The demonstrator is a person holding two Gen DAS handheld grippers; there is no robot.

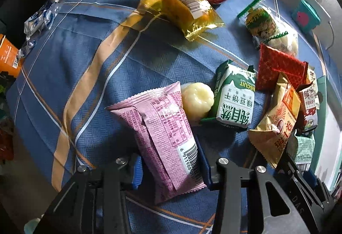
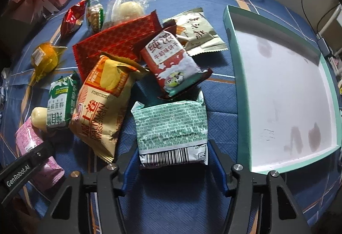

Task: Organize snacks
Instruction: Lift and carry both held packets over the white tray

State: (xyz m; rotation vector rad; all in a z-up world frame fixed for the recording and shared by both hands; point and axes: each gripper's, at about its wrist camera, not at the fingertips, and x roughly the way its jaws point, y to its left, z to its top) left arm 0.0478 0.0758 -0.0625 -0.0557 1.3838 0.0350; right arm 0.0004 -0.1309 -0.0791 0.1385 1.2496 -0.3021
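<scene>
Right gripper [image 2: 173,166] pinching green-printed packet [image 2: 172,125] across width, long axis pointing away; teal box [image 2: 235,75] just right. Left gripper [image 1: 170,172] clamped on pink packet [image 1: 162,127].

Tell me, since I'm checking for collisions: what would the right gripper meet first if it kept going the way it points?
The green-printed snack packet already between the right gripper fingers; beneath it, probably the blue tablecloth.

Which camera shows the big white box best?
The right wrist view. There the box fills the right side, so you see its teal rim and bare white bottom with a few stains. The left wrist view catches only a thin strip of it at the far right edge, behind the snacks.
</scene>
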